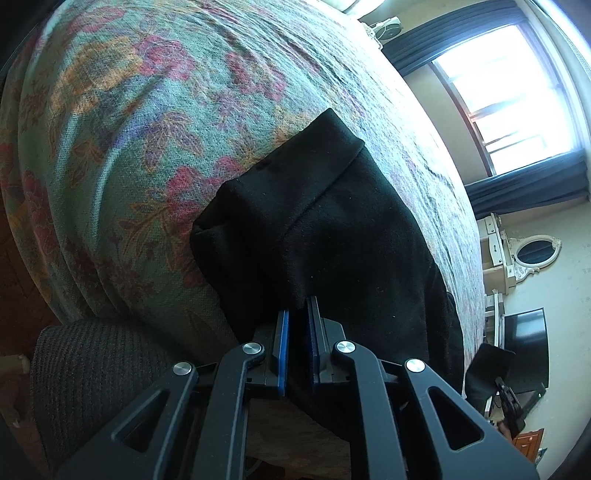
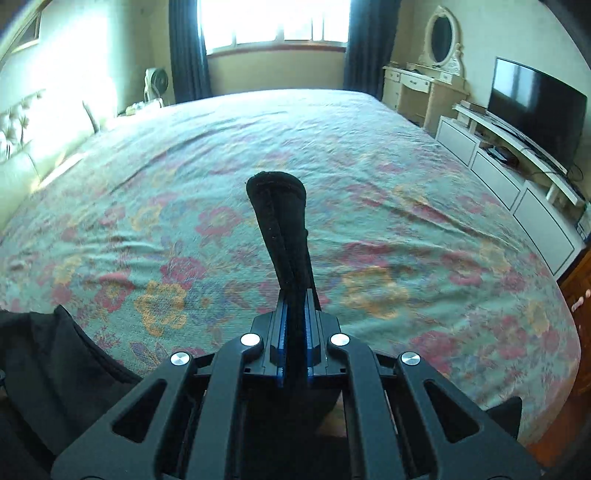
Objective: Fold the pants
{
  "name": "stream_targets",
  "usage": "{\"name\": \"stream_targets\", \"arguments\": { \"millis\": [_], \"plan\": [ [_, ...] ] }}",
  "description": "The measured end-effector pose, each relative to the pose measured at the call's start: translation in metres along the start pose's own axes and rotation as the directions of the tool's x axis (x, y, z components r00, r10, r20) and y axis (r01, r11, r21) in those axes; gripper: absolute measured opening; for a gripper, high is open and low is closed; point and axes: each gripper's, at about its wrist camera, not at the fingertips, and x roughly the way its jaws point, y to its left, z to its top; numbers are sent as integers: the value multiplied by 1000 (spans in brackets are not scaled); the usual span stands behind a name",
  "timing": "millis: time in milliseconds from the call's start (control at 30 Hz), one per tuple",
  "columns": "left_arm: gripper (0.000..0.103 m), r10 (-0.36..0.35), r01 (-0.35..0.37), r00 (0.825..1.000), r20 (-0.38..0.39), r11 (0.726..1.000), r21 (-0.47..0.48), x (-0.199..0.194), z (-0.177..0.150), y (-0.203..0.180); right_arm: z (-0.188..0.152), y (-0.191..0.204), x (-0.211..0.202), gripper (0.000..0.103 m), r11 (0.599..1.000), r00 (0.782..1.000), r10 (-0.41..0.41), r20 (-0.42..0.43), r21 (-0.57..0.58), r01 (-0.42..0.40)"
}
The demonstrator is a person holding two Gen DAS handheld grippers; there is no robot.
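Observation:
The black pants [image 1: 317,221] hang over the near edge of a bed with a floral cover [image 1: 147,129]. My left gripper [image 1: 297,310] is shut on a fold of the black cloth, which spreads out ahead of it onto the bed. In the right wrist view my right gripper [image 2: 295,299] is shut on a narrow hemmed end of the pants [image 2: 277,221], which sticks up between the fingers above the bed cover [image 2: 258,147]. More black cloth [image 2: 55,354] lies at the lower left of that view.
A window with dark curtains [image 2: 277,22] is beyond the bed. A dresser with an oval mirror [image 2: 441,40] and a TV [image 2: 535,107] on a white low cabinet stand along the right wall. A headboard [image 2: 22,129] is at the left.

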Motion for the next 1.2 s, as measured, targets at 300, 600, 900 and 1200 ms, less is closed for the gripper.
{"name": "stream_targets", "arguments": {
  "millis": [300, 600, 900, 1200],
  "plan": [
    [11, 49, -49, 999, 18, 999, -2, 3, -3, -14, -104, -144, -83, 7, 929, 996, -2, 88, 369, -31],
    [11, 66, -66, 997, 35, 998, 2, 5, -10, -18, -215, -190, -49, 7, 705, 985, 174, 1, 698, -125],
    [11, 50, -50, 998, 33, 999, -5, 5, -10, -10, -211, -193, -73, 7, 639, 969, 197, 148, 730, -241],
    [11, 28, -28, 999, 20, 1000, -14, 6, -7, -4, -254, -202, -67, 21, 511, 984, 151, 93, 845, -158]
  ]
}}
